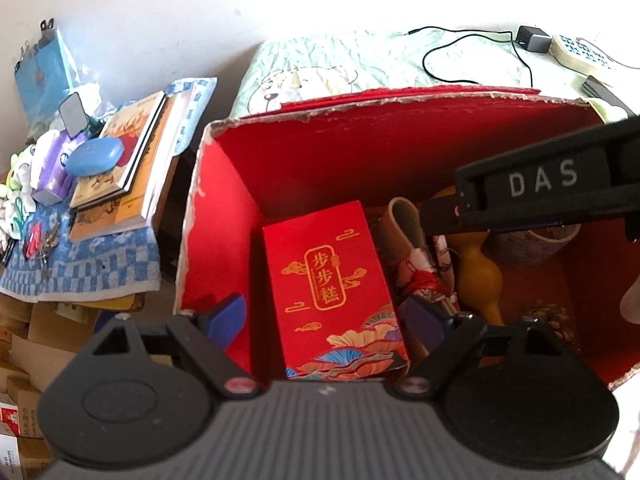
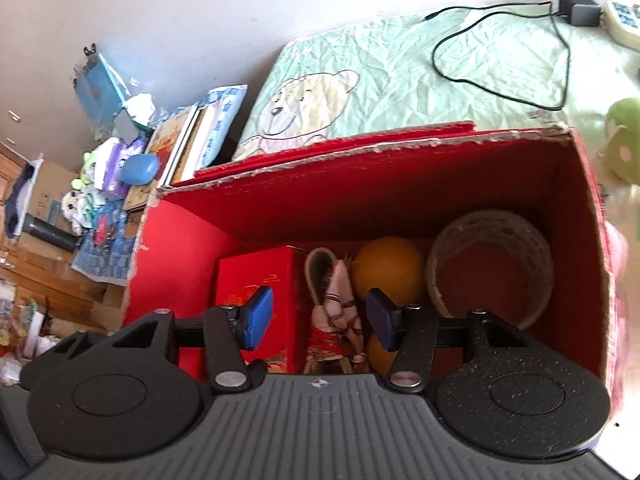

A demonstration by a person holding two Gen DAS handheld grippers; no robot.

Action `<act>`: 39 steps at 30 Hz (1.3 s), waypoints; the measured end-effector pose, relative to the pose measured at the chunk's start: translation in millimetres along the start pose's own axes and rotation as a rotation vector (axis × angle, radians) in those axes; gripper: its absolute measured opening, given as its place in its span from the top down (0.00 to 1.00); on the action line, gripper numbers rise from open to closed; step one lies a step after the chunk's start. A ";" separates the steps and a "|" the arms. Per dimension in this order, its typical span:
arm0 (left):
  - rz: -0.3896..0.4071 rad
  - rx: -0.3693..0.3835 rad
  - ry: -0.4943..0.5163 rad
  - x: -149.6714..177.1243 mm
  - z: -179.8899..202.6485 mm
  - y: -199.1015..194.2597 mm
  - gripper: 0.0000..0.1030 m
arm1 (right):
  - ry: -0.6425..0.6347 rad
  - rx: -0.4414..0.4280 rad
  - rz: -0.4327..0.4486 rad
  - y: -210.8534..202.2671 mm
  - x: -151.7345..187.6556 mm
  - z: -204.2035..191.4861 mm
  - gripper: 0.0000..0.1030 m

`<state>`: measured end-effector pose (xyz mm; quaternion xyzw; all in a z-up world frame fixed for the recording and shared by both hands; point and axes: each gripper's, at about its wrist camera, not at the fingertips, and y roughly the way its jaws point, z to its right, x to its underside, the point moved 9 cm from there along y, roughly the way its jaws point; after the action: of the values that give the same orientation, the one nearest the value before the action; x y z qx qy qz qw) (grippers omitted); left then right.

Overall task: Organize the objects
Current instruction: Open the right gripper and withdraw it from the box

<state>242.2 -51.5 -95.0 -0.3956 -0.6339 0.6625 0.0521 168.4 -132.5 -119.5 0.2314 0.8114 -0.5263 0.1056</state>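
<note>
A big open red cardboard box (image 1: 224, 208) (image 2: 176, 232) stands on the bed. Inside it lie a red gift box with gold characters (image 1: 332, 284) (image 2: 264, 276), a small doll in red cloth (image 2: 340, 316) (image 1: 424, 276), a yellow gourd (image 1: 480, 280) (image 2: 388, 268), a woven basket (image 2: 492, 264) (image 1: 532, 240) and a pine cone (image 1: 556, 320). My left gripper (image 1: 326, 316) is open over the gift box, holding nothing. My right gripper (image 2: 320, 316) is open above the doll, holding nothing; its body shows in the left wrist view (image 1: 540, 184).
The bed has a green bear-print sheet (image 2: 360, 76), with a black cable and charger (image 2: 576, 12), a remote (image 1: 584, 52) and a green plush (image 2: 624, 140). Left of the box, a side table with a blue cloth (image 1: 100, 264) carries books (image 1: 132, 152), a blue case (image 1: 94, 154) and small toys.
</note>
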 end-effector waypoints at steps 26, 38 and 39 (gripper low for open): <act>0.144 0.007 -0.032 -4.8 9.8 -50.6 0.15 | -0.047 0.200 0.132 -59.0 13.2 9.8 0.45; 0.150 -0.029 -0.078 12.5 5.5 -71.4 0.15 | -0.096 0.232 0.202 -90.7 31.1 -1.3 0.41; 0.150 -0.033 -0.081 14.4 5.5 -73.4 0.15 | -0.097 0.233 0.206 -93.3 33.6 -1.7 0.41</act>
<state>197.4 -33.6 -37.6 -0.4157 -0.6148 0.6696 -0.0300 93.8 -153.7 -57.7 0.2985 0.7108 -0.6136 0.1707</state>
